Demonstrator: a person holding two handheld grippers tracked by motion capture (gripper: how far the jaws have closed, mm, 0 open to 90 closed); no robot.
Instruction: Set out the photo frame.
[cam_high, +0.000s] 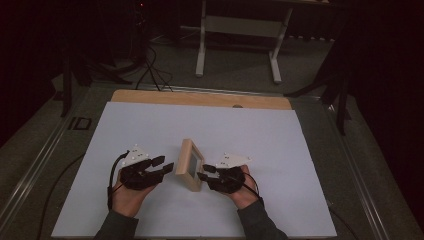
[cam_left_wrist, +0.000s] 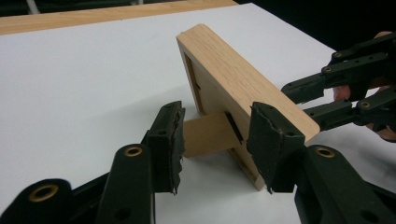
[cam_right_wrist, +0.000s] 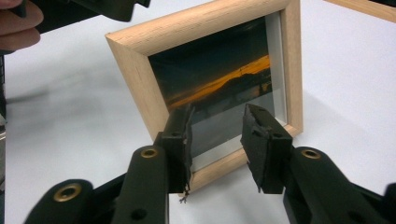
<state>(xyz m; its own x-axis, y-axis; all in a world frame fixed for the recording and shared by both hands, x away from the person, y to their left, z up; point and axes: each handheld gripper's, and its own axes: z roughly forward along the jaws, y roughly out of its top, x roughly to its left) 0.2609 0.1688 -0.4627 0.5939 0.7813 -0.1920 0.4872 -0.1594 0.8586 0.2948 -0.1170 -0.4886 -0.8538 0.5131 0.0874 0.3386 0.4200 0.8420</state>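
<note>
A light wooden picture frame (cam_high: 191, 164) stands upright on the white board (cam_high: 150, 130), its photo side toward my right gripper. My left gripper (cam_high: 165, 164) hangs at the frame's back. In the left gripper view the jaws (cam_left_wrist: 215, 140) are open, and the frame's back (cam_left_wrist: 238, 79) and its wooden stand leg (cam_left_wrist: 208, 135) lie just beyond the pads, untouched. My right gripper (cam_high: 205, 172) is at the front; in its own view (cam_right_wrist: 217, 135) the jaws are open just short of the glass and sunset photo (cam_right_wrist: 219, 79). The right gripper's tips (cam_left_wrist: 299, 100) show past the frame's top edge.
The white board lies on a wooden tabletop (cam_high: 200, 98) whose far strip shows. Beyond the table stand the legs of a white desk (cam_high: 240, 30), and cables (cam_high: 150, 70) lie on the dark floor. Board surface stretches to the left, right and far side of the frame.
</note>
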